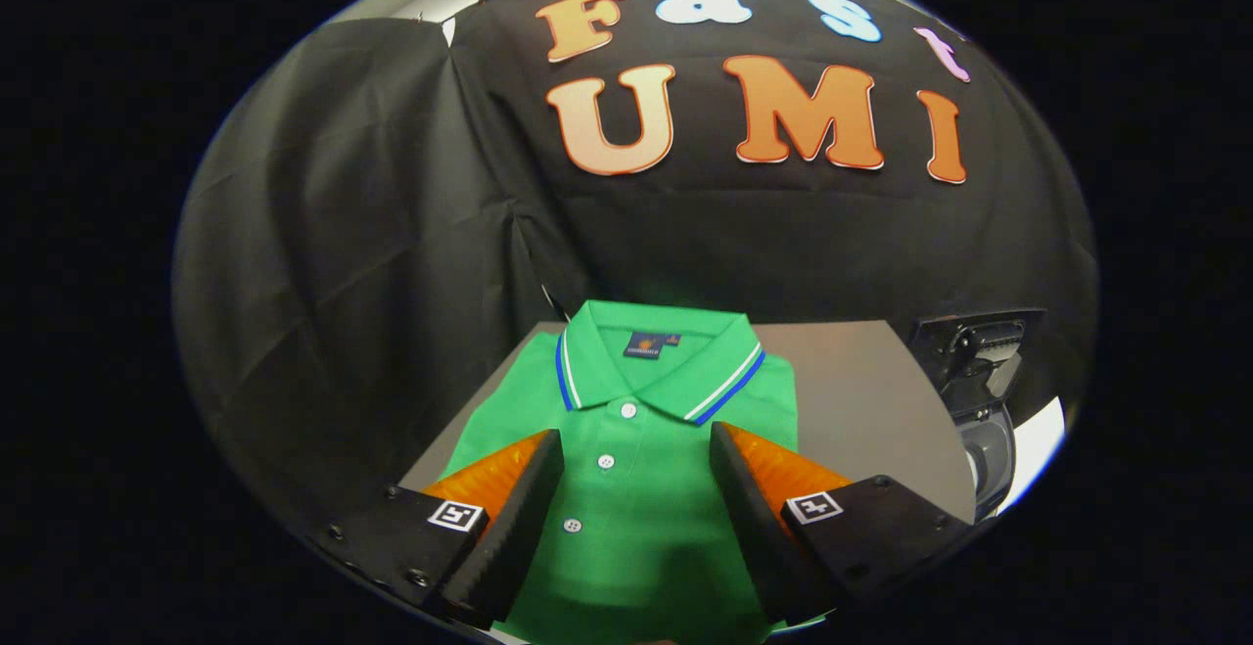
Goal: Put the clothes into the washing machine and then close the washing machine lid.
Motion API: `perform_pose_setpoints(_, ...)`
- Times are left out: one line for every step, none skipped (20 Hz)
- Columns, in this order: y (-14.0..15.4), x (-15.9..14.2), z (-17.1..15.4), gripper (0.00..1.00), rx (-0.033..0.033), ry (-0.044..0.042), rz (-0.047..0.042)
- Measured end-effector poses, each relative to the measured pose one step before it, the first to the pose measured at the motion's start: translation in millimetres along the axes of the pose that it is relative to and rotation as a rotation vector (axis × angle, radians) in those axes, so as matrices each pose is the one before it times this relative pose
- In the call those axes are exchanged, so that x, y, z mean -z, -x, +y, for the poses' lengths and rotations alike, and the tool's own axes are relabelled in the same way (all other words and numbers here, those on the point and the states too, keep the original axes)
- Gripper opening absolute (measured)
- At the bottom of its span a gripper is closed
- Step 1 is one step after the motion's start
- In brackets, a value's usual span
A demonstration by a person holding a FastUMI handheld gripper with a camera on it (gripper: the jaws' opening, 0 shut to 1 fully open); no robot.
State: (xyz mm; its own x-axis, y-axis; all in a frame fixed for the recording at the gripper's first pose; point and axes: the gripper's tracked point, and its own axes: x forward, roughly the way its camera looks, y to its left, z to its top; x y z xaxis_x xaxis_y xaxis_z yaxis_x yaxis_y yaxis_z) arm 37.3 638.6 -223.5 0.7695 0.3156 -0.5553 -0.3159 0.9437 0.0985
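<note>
Lying folded flat on the grey tabletop [861, 400], the green cotton polo shirt with blue-and-white striped collar [636, 469] is not yet lifted, the claw [636, 488] spread wide above its buttoned placket, so loading and lid-closing at the dark washing machine [979, 381] beyond seemingly remain.

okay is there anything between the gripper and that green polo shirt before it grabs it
Nothing visible is in the way. The gripper is open, its jaws spread to either side of the button placket of the folded green polo shirt, which lies on the grey table. The dark washing machine sits off to the right, beyond the shirt.
</note>
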Motion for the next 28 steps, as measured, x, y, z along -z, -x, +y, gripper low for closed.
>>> perform_pose_setpoints(-2.76,6.75,0.12,0.98,0.00330,0.00522,0.01235)
perform_pose_setpoints(1.11,-2.92,-0.28,0.98,0.00750,0.01308,-0.02195)
perform_pose_setpoints(-1.23,-0.64,-0.62,0.98,0.01094,0.01419,-0.01031)
perform_pose_setpoints(0.55,4.03,2.05,0.98,0.00673,0.01809,0.00595)
perform_pose_setpoints(0.26,0.71,-0.12,0.98,0.00367,0.02783,-0.00325)
perform_pose_setpoints(1.23,-0.62,0.08,0.98,0.00060,0.01173,-0.00055)
perform_pose_setpoints(0.31,0.45,-0.35,0.97,-0.00264,-0.00498,-0.00080)
perform_pose_setpoints(0.64,0.55,-0.23,0.97,-0.00470,-0.00932,0.00040)
perform_pose_setpoints(-0.11,-0.44,-0.89,0.96,-0.00447,-0.00432,-0.00485)
perform_pose_setpoints(-0.10,0.40,-0.17,0.96,-0.00669,0.00621,-0.00261)
perform_pose_setpoints(-0.03,0.15,-0.01,0.96,-0.00627,0.01518,-0.00495)
perform_pose_setpoints(-0.10,0.87,0.33,0.94,-0.00444,0.01023,-0.00247)
perform_pose_setpoints(0.56,0.37,2.92,0.93,-0.02336,-0.00412,-0.00708)
perform_pose_setpoints(0.61,0.12,3.34,0.82,-0.00654,-0.00575,-0.00547)
perform_pose_setpoints(0.10,-1.43,-0.32,0.71,-0.00918,0.01238,-0.00407)
perform_pose_setpoints(0.28,1.86,-1.29,0.60,-0.00717,-0.00672,0.00553)
perform_pose_setpoints(-1.43,-3.68,-0.12,0.49,-0.00570,-0.01014,-0.02089)
perform_pose_setpoints(-0.44,2.49,0.07,0.37,-0.00806,0.00151,0.00108)
perform_pose_setpoints(-0.45,-1.27,-1.10,0.26,0.00050,0.00173,-0.00262)
perform_pose_setpoints(-1.54,-1.84,0.68,0.19,0.00324,0.00245,-0.00207)
perform_pose_setpoints(0.40,-0.60,0.80,0.12,0.00501,0.00652,-0.00276)
perform_pose_setpoints(5.18,-1.80,-0.95,0.12,0.00767,0.00800,-0.00621)
perform_pose_setpoints(-4.44,-2.54,2.06,0.08,-0.00737,0.00435,-0.02285)
perform_pose_setpoints(5.55,-1.68,-0.14,0.08,-0.00010,0.02403,-0.02038)
perform_pose_setpoints(2.41,-1.55,-0.19,0.08,-0.00234,0.01309,-0.01717)
perform_pose_setpoints(3.97,-4.35,2.39,0.08,-0.00727,-0.00142,-0.02013)
perform_pose_setpoints(2.78,-5.13,0.28,0.08,-0.00988,-0.00907,-0.01727)
perform_pose_setpoints(3.55,-8.12,0.75,0.08,-0.01119,-0.01570,-0.02760)
